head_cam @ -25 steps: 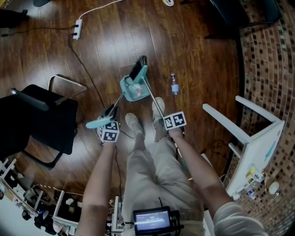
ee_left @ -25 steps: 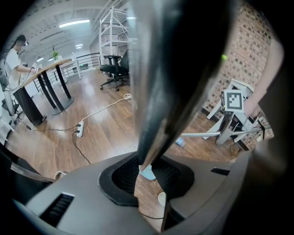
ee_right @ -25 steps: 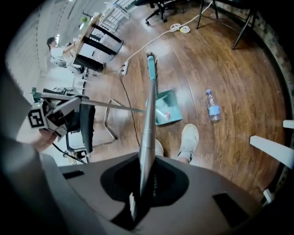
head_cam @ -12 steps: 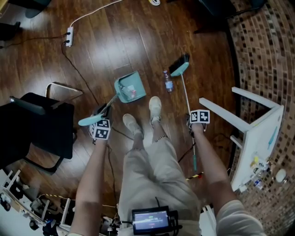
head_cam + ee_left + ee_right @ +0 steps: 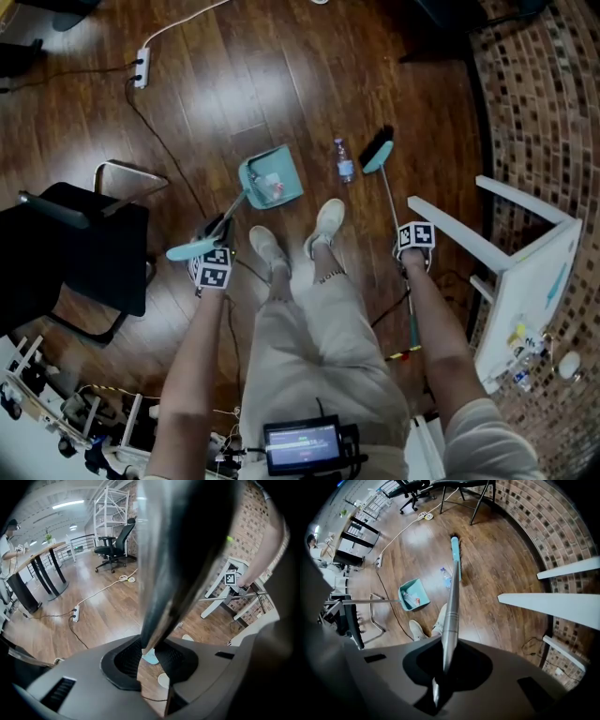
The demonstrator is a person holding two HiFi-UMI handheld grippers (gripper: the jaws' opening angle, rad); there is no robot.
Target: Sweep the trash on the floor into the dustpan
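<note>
A teal dustpan (image 5: 271,178) rests on the wooden floor with bits of trash in it. Its long handle (image 5: 211,234) runs back to my left gripper (image 5: 218,229), which is shut on it. The metal handle (image 5: 168,564) fills the left gripper view, with the dustpan (image 5: 151,657) small below. To the right of a plastic bottle (image 5: 344,159) lying on the floor is the broom head (image 5: 378,150). My right gripper (image 5: 403,251) is shut on the broom's metal handle (image 5: 450,616). The right gripper view shows the broom head (image 5: 455,557), the bottle (image 5: 446,577) and the dustpan (image 5: 412,594).
The person's shoes (image 5: 267,248) stand just behind the dustpan. A black chair (image 5: 75,244) is at the left. A power strip (image 5: 141,67) and its cable lie on the floor beyond. A white overturned table (image 5: 506,272) lies at the right by the brick-patterned surface (image 5: 534,112).
The right gripper has swung the broom to the right, from the dustpan's mouth past the bottle. The dustpan and left gripper have shifted slightly.
</note>
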